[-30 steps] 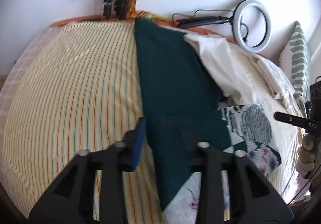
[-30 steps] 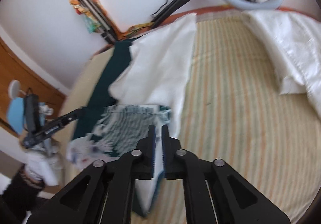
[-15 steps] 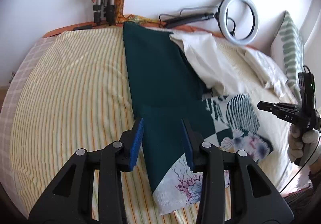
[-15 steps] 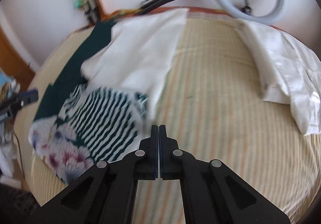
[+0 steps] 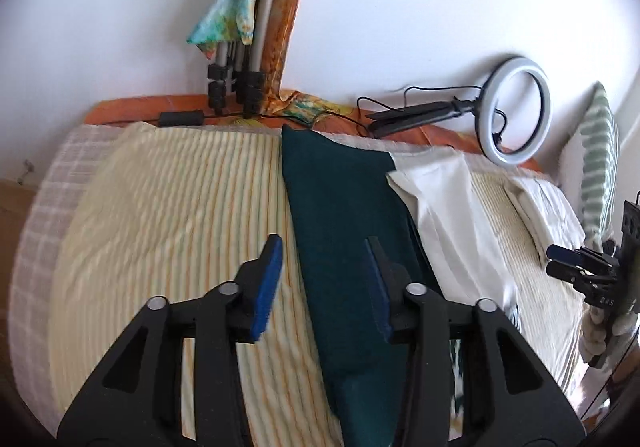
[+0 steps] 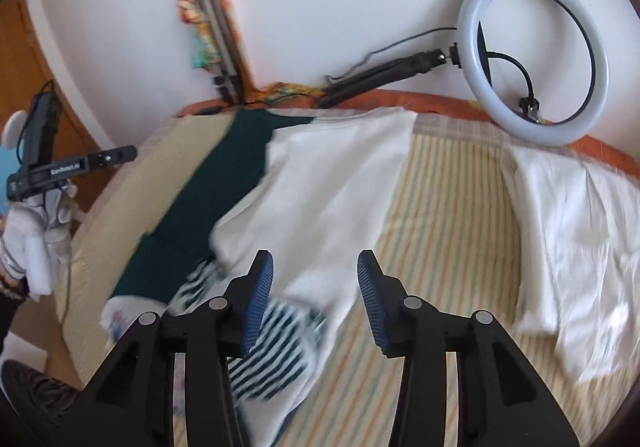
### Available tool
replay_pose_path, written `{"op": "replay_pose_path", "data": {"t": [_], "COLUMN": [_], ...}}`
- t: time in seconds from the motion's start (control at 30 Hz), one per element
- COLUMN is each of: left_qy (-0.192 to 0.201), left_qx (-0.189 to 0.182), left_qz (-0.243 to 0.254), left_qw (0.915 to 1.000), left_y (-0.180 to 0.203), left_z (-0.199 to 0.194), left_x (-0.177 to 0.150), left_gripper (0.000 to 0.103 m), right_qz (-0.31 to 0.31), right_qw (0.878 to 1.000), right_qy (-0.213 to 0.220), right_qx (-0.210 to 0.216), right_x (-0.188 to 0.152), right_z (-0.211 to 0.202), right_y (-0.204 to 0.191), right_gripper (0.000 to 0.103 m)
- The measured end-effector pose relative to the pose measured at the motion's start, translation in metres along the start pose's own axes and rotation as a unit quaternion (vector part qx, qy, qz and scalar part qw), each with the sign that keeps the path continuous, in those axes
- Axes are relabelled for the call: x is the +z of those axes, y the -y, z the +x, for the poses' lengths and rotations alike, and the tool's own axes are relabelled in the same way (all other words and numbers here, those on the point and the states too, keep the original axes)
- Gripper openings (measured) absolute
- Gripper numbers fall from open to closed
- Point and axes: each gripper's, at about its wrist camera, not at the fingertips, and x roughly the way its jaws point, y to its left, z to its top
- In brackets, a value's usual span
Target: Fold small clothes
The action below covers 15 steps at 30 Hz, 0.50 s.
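Since a second ago we have let go: our right gripper, then pinched tight over the patterned cloth, has just been opening and now stands with its jaws apart and nothing between them, while our left gripper has also just been opening a little and hovers over the dark green cloth without pressing on it. We have drawn both back from the pile, so more wall shows above the bed. We take the dark green cloth as our landmark: it lies as a long strip across the striped bedsheet, running toward the headboard. The patterned cloth lies at its near end, partly under the cream-white cloth, which overlaps the green strip's right edge. Further right of it a second white cloth lies crumpled, and beyond its far end the ring light leans on the wall. What worries us is the overlap: if we pinch the green strip near its right edge, we may catch the cream-white cloth too and drag both askew. The patterned piece looks rumpled rather than squared, though blur hides its edges, so any fold there may need redoing. The soft sheet could also bunch into our jaws if we dip too low.
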Motion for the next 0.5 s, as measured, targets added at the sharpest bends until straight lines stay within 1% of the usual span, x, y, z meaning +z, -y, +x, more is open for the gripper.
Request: {"op": "replay_pose_path", "data": {"t": [0.07, 0.1, 0.2, 0.33, 0.4, 0.5], "left_qy": [-0.012, -0.014, -0.021, -0.025, -0.024, -0.022], "left_qx": [-0.008, -0.004, 0.014, 0.035, 0.043, 0.045], "left_qz": [-0.022, -0.029, -0.031, -0.035, -0.037, -0.036], "left_qw": [0.9997, 0.9995, 0.9992, 0.9984, 0.9981, 0.9981], "left_y": [-0.008, -0.013, -0.022, -0.032, -0.035, -0.035], "left_z": [0.025, 0.035, 0.069, 0.105, 0.121, 0.137], "left_x": [0.011, 0.015, 0.026, 0.04, 0.049, 0.058], "left_gripper": [0.049, 0.049, 0.049, 0.049, 0.049, 0.049], "right_qz": [0.02, 0.027, 0.055, 0.086, 0.091, 0.093], "right_qw": [1.0, 1.0, 0.998, 0.996, 0.996, 0.995], "right_qy": [-0.005, -0.004, -0.011, -0.022, -0.021, -0.018], "right_qx": [0.001, 0.001, 0.013, 0.012, 0.008, 0.003], "right_x": [0.016, 0.021, 0.037, 0.056, 0.065, 0.079], "right_z": [0.014, 0.02, 0.045, 0.082, 0.095, 0.117], "right_y": [0.017, 0.023, 0.048, 0.074, 0.082, 0.09], "right_gripper": [0.042, 0.042, 0.042, 0.042, 0.042, 0.042]}}
